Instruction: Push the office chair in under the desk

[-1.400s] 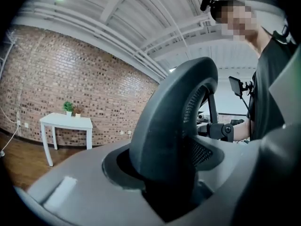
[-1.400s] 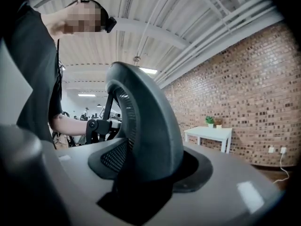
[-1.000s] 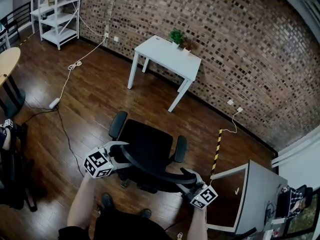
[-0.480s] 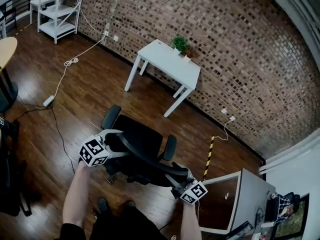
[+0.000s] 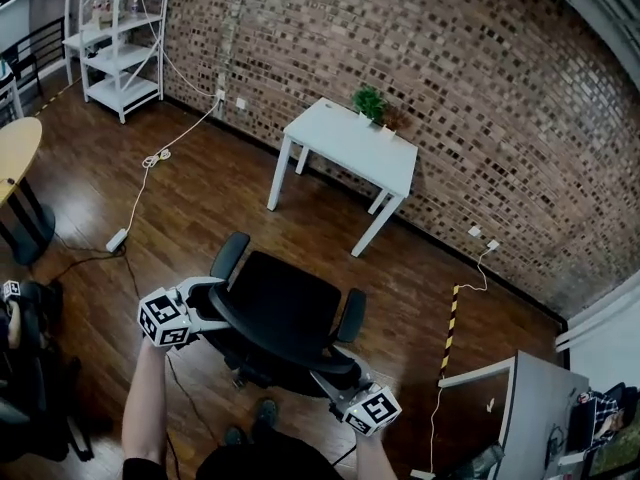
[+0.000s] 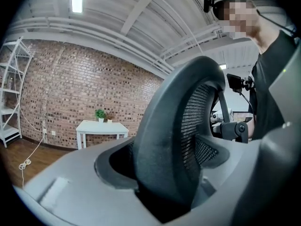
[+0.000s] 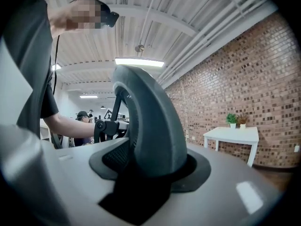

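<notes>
Looking down in the head view, the office chair (image 5: 285, 303) stands on the wooden floor (image 5: 200, 193) with its backrest (image 5: 275, 340) nearest the person; the left hand-held gripper (image 5: 212, 306) sits at the backrest's left end and the right hand-held gripper (image 5: 335, 380) at its right end; the white counter (image 5: 350, 140) stands by the brick wall (image 5: 450, 88), well beyond both hand-held grippers and apart from the chair, with a small plant (image 5: 369, 101) on its far edge; in the left gripper view the jaws are spread wide and have just been opening, with the backrest rim between them, mesh close to one pad and a dark gap at the other; in the right gripper view the jaws pinch the backrest rim, and the counter shows ahead and to the right of that hand-held gripper.
</notes>
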A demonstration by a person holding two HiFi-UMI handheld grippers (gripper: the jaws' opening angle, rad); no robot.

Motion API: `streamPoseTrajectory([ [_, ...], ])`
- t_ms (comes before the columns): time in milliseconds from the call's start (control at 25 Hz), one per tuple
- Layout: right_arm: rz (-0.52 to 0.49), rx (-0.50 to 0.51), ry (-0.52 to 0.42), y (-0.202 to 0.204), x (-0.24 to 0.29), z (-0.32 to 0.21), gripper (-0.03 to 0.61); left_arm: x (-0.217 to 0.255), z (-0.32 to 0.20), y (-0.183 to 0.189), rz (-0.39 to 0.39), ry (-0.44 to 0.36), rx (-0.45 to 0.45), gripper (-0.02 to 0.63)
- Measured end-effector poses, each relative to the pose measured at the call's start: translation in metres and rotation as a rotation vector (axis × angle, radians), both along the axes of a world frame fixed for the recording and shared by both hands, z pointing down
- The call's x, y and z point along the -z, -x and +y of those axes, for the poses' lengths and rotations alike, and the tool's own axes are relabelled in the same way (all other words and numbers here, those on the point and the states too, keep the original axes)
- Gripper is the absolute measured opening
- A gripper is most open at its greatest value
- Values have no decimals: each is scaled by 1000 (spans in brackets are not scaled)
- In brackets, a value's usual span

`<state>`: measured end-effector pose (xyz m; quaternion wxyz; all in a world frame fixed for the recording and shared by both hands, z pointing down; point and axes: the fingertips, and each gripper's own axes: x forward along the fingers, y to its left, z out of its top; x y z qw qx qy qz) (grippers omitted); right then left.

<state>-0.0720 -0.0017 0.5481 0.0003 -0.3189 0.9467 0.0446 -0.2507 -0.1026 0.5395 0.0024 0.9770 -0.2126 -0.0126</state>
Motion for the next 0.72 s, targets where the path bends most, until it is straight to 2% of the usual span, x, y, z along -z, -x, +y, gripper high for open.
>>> streamPoseTrajectory([
  [200, -4, -44, -17, -14, 12, -25, 256, -3, -39, -19, 14, 36, -29, 584],
  [320, -13, -58, -44, -7, 12, -65, 255, -3, -86, -15, 10, 29, -34, 595],
  [520, -9, -83, -21, -4, 1, -128, 252, -12, -156, -18, 1, 56, -68, 597],
  [720, 3, -106, -35, 8, -32, -191, 252, -37, -220, -7, 18, 38, -88, 595],
])
